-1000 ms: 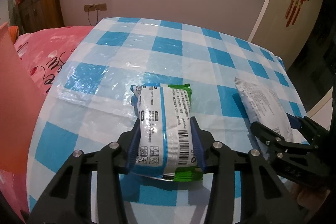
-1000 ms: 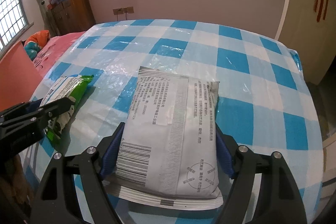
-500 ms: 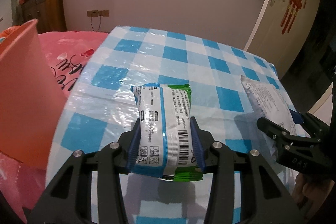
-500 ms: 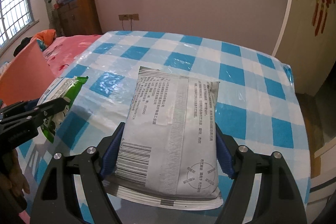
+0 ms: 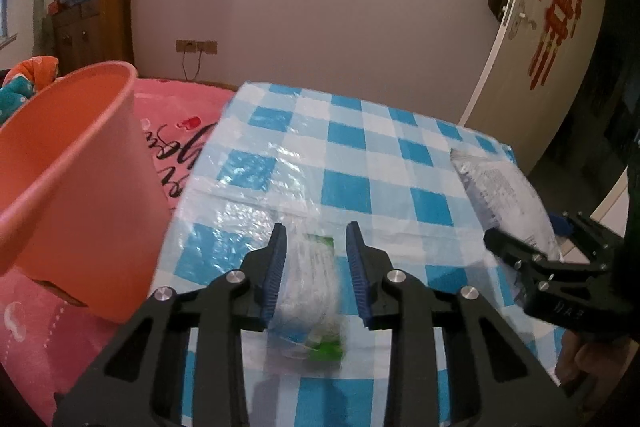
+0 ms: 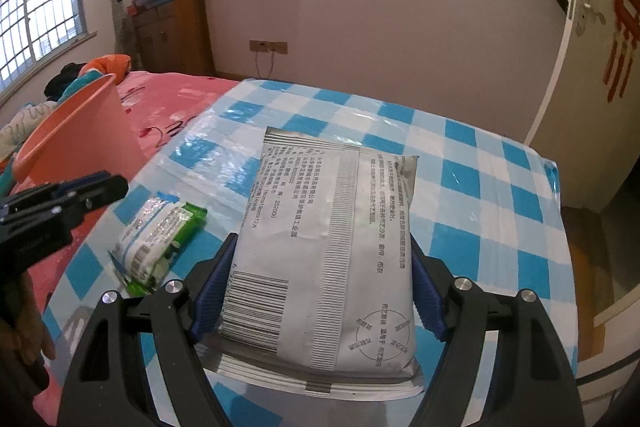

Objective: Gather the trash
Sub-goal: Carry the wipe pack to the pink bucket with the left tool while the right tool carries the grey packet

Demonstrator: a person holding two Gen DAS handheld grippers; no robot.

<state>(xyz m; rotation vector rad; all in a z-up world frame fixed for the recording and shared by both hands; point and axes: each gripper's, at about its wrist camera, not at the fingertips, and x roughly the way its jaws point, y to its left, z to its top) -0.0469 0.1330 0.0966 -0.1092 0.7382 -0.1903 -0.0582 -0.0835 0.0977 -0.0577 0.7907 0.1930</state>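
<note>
Presently my right gripper (image 6: 320, 291) pinches the light, slippery silver packet (image 6: 332, 247) across its soft middle, while my left gripper (image 5: 316, 267) gapes above the green packet (image 6: 158, 245).

And our left gripper (image 5: 316, 267) has let go: its blue pads stand apart now, and the green-and-white packet (image 6: 158, 247) we were pinching a moment ago is out of our grasp, lying on the checked tablecloth (image 6: 460, 163), blurred in the left wrist view. We've also risen and swung left, so the orange bin (image 5: 76, 183) looms much larger, its rim showing.
</note>
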